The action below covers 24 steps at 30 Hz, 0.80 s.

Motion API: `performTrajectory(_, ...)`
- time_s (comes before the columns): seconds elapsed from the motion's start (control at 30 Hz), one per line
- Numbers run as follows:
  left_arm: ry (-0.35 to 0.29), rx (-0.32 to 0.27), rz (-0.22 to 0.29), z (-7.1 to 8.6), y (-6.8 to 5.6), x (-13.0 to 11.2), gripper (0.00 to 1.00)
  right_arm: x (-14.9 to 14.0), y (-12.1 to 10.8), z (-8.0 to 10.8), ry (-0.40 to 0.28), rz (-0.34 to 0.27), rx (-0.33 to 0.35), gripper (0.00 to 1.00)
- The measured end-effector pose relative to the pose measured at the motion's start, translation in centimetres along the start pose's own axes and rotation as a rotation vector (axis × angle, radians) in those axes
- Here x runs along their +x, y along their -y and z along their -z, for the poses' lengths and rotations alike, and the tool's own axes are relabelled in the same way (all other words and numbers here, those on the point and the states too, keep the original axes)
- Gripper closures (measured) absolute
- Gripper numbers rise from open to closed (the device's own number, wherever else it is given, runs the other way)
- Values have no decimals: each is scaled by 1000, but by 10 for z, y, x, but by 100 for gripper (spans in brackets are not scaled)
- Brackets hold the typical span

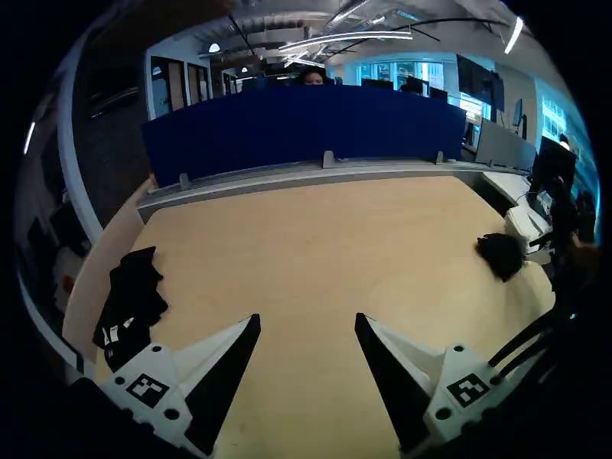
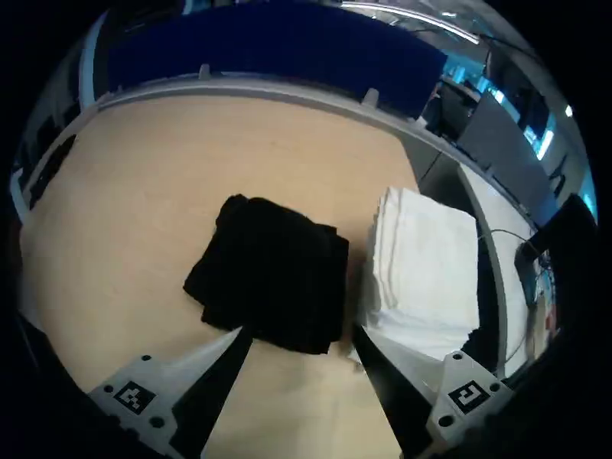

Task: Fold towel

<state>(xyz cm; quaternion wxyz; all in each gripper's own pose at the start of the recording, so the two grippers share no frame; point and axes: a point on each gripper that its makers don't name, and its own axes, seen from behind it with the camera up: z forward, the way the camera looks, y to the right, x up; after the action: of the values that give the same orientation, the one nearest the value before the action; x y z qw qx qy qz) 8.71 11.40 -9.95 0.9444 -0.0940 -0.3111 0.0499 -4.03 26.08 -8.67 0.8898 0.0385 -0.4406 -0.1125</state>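
In the left gripper view, far left on the pale wood tabletop [image 1: 321, 229]: a crumpled black cloth [image 1: 131, 302], close to the edge. Low in the middle: the left gripper [image 1: 307, 336], spread wide, nothing held, bare wood under it. Behind the tabletop: a long blue wall [image 1: 306, 126]. Far right, near the edge: a folded black towel [image 1: 501, 254], right beside a stack of white towels [image 1: 526, 223].

In the right gripper view, on the left: bare tabletop. In the middle: the black towel, folded into a thick flat square. Just to its right: the white towels, stacked neatly, almost touching it. Low in front: the right gripper [image 2: 302, 344], spread wide, nothing held. Left fingertip at the near edge of the black towel, right fingertip at the near edge of the white towels; touching or not, cannot tell.
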Motion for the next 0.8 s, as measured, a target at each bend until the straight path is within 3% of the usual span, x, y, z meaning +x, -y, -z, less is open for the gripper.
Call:
performTrajectory(0.4, -33, -5, 13, -2, 2, 12, 9, 73, -5, 21, -315, -232, -50, 0)
performTrajectory(0.57, -43, -9, 31, -3, 0, 14, 8, 95, -5, 31, -419, -268, -57, 0)
performTrajectory(0.8, -73, -14, 52, -4, 0, 21, 8, 122, -5, 45, -549, -251, -102, 0)
